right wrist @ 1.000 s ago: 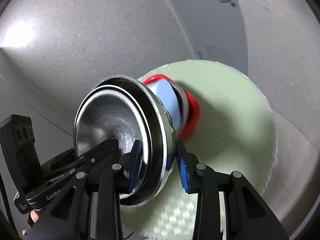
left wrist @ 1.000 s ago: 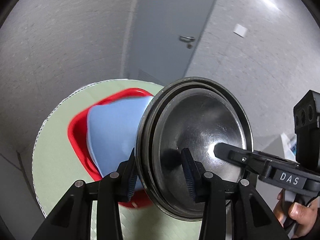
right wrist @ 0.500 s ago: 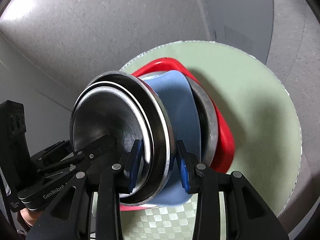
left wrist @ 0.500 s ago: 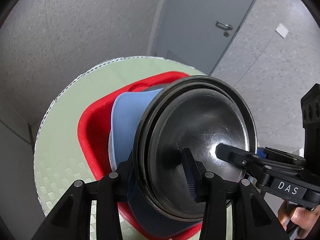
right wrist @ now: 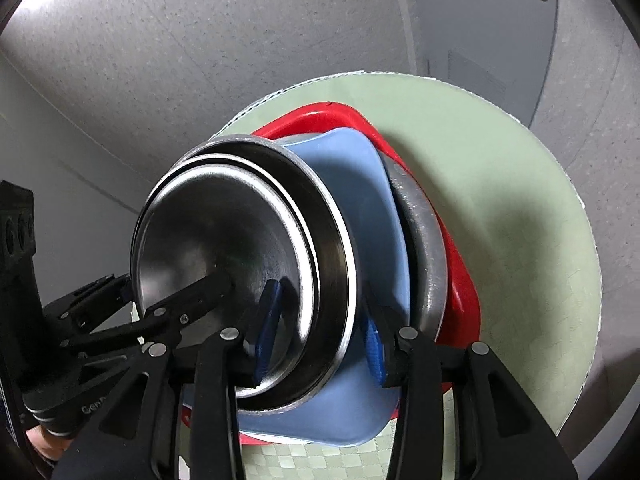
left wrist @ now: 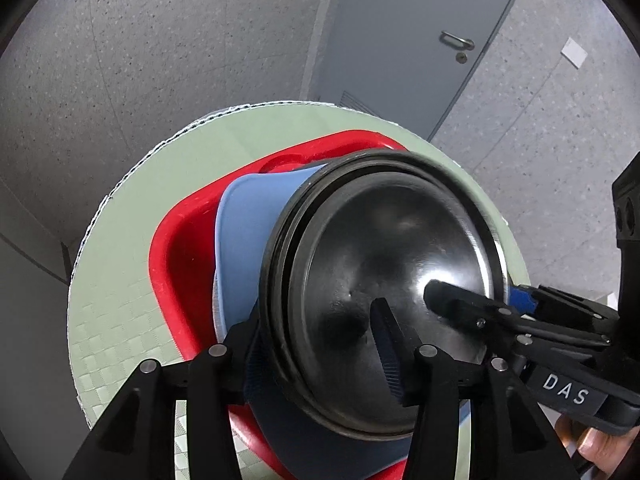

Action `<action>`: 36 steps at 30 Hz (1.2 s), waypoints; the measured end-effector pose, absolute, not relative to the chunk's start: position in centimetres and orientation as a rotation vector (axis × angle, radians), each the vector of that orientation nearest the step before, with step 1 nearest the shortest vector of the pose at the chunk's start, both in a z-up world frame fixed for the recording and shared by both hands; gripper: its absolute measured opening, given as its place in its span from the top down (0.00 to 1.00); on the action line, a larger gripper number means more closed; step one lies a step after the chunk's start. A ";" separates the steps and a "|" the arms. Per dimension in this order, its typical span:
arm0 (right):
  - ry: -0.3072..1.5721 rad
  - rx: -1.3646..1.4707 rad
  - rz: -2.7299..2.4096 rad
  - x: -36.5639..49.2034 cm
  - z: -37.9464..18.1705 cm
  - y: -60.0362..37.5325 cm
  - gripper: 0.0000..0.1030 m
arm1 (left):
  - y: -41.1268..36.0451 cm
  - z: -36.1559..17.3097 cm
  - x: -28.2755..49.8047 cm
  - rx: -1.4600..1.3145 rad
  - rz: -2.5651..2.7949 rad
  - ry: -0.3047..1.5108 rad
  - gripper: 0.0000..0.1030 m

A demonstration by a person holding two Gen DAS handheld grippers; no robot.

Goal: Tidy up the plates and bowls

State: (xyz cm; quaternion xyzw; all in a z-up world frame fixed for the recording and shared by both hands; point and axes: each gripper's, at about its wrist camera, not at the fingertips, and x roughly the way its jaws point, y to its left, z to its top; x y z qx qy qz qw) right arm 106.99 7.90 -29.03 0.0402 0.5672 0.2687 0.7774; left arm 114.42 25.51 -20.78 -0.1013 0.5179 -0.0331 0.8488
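Two nested steel bowls [left wrist: 384,296] [right wrist: 224,256] are held between both grippers, just above a stack on the table. My left gripper [left wrist: 320,344] is shut on their near rim. My right gripper [right wrist: 320,332] is shut on the rim from the other side. The stack is a blue plate [left wrist: 248,232] [right wrist: 352,184] on a steel plate [right wrist: 424,248] in a red square dish [left wrist: 180,256] [right wrist: 460,292]. The bowls look to be touching or nearly touching the blue plate.
The stack sits on a round pale-green table [left wrist: 120,288] [right wrist: 520,208]. Grey speckled floor surrounds it, with a grey door [left wrist: 420,32] beyond. The right gripper's body [left wrist: 560,344] shows at the right of the left wrist view.
Both grippers have lowered the steel bowls toward the stack; the blue plate and red dish now sit much closer under the bowls. The grips are unchanged.
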 end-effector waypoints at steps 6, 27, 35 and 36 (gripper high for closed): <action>1.166 0.125 0.544 105.6 -27.3 6.8 0.53 | 26.1 -19.3 112.5 -0.206 -0.080 1.045 0.40; 0.771 0.094 0.386 83.0 -13.9 0.5 0.25 | 23.4 -8.0 87.0 -0.035 -0.011 0.611 0.01; 0.649 0.056 0.356 70.8 -10.6 -4.0 0.22 | 19.3 -5.7 70.7 -0.016 0.004 0.482 0.01; 0.640 0.053 0.352 69.2 -10.4 -4.7 0.21 | 18.7 -5.6 68.9 -0.016 0.005 0.474 0.01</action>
